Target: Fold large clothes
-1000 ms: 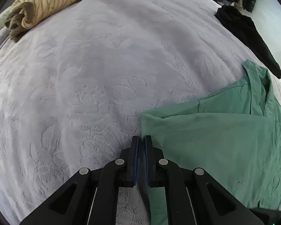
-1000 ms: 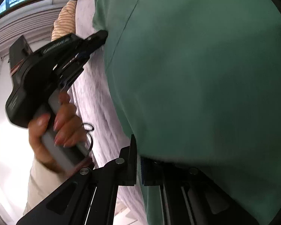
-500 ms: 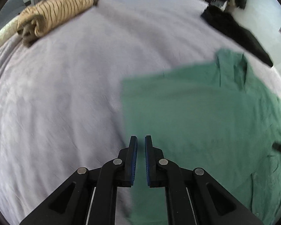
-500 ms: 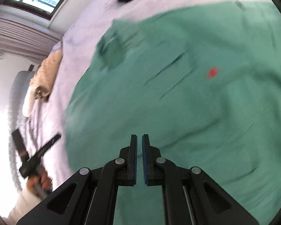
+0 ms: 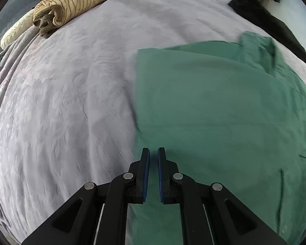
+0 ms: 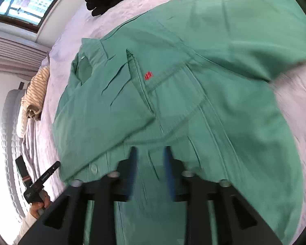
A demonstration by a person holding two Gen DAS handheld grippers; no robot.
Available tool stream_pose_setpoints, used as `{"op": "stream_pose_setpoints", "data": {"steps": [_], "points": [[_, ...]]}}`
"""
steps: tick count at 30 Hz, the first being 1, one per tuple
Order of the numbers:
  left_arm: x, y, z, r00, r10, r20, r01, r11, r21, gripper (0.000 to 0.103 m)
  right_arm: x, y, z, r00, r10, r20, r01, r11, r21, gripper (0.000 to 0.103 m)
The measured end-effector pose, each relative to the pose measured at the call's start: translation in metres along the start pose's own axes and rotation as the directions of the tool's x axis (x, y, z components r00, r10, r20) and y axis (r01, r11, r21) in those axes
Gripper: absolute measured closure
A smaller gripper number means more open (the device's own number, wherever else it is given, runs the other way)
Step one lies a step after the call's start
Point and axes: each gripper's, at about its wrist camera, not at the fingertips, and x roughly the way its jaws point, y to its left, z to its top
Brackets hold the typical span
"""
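Note:
A large green collared shirt lies on the pale grey bedspread, its left side folded over the body. It fills the right wrist view, with a small red logo on the chest. My left gripper hovers above the shirt's left folded edge, jaws nearly together, holding nothing. My right gripper is open and empty above the button placket. The left gripper also shows at the lower left of the right wrist view.
A rolled tan striped garment lies at the far left of the bed by a pillow. A black garment lies at the far right edge. A window is beyond the bed.
Both grippers let go of the shirt after carrying its left side over the body, then pulled back above it. The right gripper has opened.

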Motion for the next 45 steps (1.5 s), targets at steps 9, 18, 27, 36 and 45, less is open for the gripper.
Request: {"op": "stream_pose_setpoints", "data": {"steps": [9,18,27,36,45], "points": [[-0.016,-0.052,-0.052,0.998,-0.025,-0.058,0.028,0.999,0.042,0.091,-0.018,-0.007,-0.026,0.999,0.027,-0.028,-0.028,0.999,-0.028,0.043],[-0.027,-0.087,-0.072,0.998,-0.015,-0.063,0.017,0.999,0.037,0.001,-0.025,-0.017,-0.027,0.999,0.043,-0.029,-0.044,0.998,-0.035,0.031],[-0.034,-0.124,-0.069,0.997,-0.007,-0.072,0.009,1.0,0.027,0.001,-0.032,-0.014,-0.023,0.989,0.146,-0.014,-0.147,0.986,-0.077,0.001],[-0.033,-0.17,-0.07,0.994,-0.035,-0.102,0.042,0.997,0.068,0.001,-0.029,-0.02,-0.017,0.983,0.178,-0.05,-0.181,0.981,-0.07,0.0],[-0.031,-0.21,-0.065,0.992,-0.065,-0.112,0.075,0.993,0.092,0.001,-0.038,-0.05,-0.003,0.975,0.217,-0.044,-0.217,0.976,0.013,0.0]]}}
